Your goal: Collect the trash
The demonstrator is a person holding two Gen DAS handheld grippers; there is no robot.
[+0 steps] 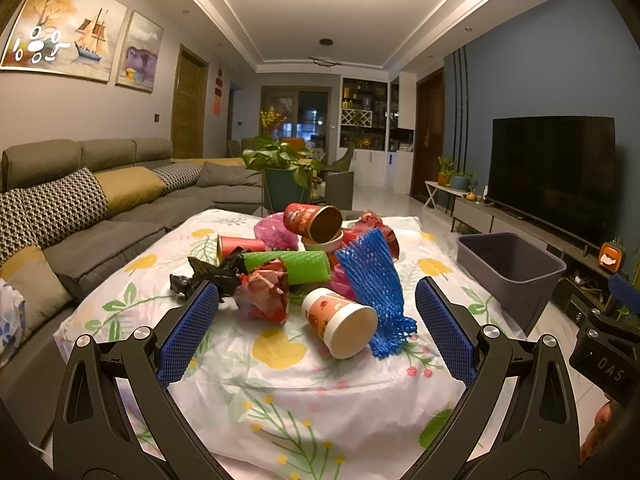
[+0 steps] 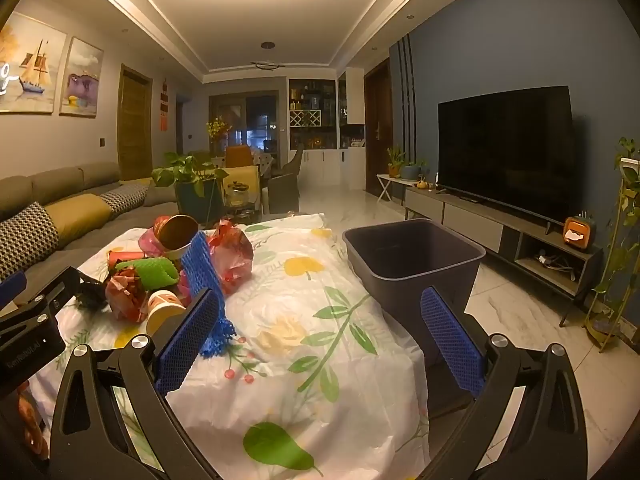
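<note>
A heap of trash lies on the floral cloth (image 1: 280, 380): an orange-and-white paper cup (image 1: 340, 322) on its side nearest me, a blue foam net (image 1: 372, 280), a green foam sleeve (image 1: 292, 266), crumpled red paper (image 1: 264, 296), a black bag (image 1: 208, 276) and a red tube (image 1: 312, 222). My left gripper (image 1: 316, 320) stands open just short of the cup. My right gripper (image 2: 320, 324) is open over bare cloth (image 2: 304, 320), with the heap to its left: the cup (image 2: 162, 310) and the net (image 2: 204, 268). A dark grey bin (image 2: 412, 264) stands at the table's right edge.
A grey sofa (image 1: 100, 216) with cushions runs along the left. On the right, a TV (image 1: 552, 172) sits on a low cabinet (image 2: 500, 232). A potted plant (image 1: 280, 168) stands beyond the table. Pale tiled floor (image 2: 520, 320) lies between table and cabinet.
</note>
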